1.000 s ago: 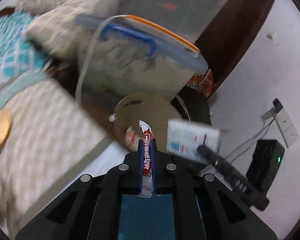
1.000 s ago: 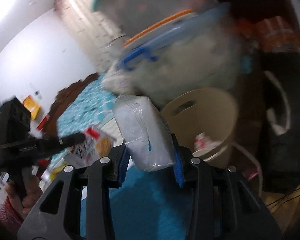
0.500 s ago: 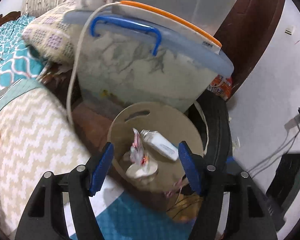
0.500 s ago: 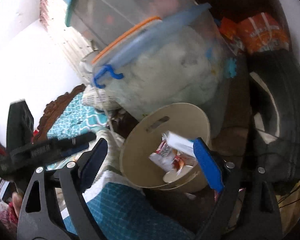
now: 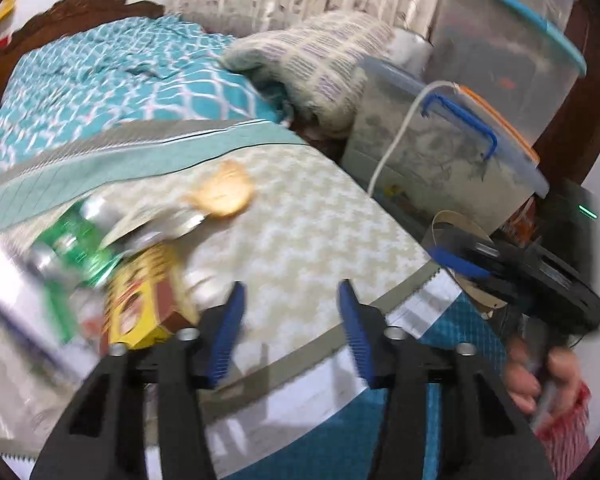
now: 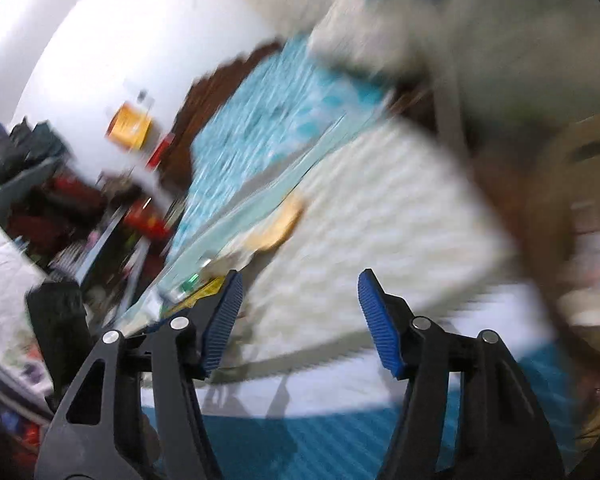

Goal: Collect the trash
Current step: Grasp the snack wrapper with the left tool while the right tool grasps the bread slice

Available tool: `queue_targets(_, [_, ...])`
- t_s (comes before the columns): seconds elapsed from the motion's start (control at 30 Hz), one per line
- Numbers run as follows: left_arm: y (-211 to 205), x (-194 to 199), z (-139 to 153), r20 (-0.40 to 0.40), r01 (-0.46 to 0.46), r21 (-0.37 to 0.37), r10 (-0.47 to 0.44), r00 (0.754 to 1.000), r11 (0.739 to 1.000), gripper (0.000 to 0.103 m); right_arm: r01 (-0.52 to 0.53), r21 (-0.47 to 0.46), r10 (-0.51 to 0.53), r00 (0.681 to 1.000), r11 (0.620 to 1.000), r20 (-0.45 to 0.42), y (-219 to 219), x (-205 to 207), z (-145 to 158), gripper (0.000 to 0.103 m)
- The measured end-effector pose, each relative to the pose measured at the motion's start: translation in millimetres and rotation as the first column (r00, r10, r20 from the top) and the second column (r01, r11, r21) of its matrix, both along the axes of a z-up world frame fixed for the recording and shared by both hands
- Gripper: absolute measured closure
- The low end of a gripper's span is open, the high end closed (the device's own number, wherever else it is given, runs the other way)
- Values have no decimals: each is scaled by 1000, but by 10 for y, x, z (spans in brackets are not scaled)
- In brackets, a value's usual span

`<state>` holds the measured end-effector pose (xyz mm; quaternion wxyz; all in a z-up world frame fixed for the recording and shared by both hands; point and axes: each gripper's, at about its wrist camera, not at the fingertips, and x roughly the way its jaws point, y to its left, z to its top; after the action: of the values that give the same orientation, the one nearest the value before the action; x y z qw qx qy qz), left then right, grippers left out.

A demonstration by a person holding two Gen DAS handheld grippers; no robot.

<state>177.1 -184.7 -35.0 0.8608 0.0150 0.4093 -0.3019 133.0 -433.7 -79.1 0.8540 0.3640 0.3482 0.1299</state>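
Observation:
Loose trash lies on the zigzag-patterned bed cover (image 5: 320, 232): a yellow and brown box (image 5: 144, 296), a green wrapper (image 5: 80, 240), and a round tan piece (image 5: 224, 194) (image 6: 276, 228). My left gripper (image 5: 292, 316) hovers over the cover just right of the box, its jaws closing with nothing between them. My right gripper (image 6: 300, 312) also hangs above the cover, jaws closing on nothing. In the left wrist view the right gripper (image 5: 456, 256) shows side-on in a hand (image 5: 540, 372). The tan bin (image 6: 580, 184) (image 5: 456, 224) stands off the bed's right corner with pieces inside.
Stacked clear storage boxes (image 5: 452, 148) with a blue handle stand behind the bin, and a white cable (image 5: 396, 136) hangs over them. A pillow (image 5: 324, 64) and a teal patterned blanket (image 5: 112, 76) lie farther back. Cluttered shelves (image 6: 60, 208) stand at the left. The right wrist view is blurred.
The left gripper released a red wrapper and the right a white packet over the bin. Both then swung left, away from the bin to the bed, with narrower jaws.

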Motion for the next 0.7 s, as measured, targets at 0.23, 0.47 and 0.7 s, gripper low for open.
queue_targets(0.23, [818,-62,-117,-154,-15,-75,3,988,997,71,-64,173,98,975,983,-198,746,1162,-497,46])
queue_targets(0.47, [737,259,566,82,19,19,-21,996,1000,33,31,-171,-57,987,985,-149,731,1724,-278,46])
queue_targets(0.7, [65,1087,191,-116,99,222,-74,990,970,33,-50,-177,15,981,983,-195,758,2024,-454,60])
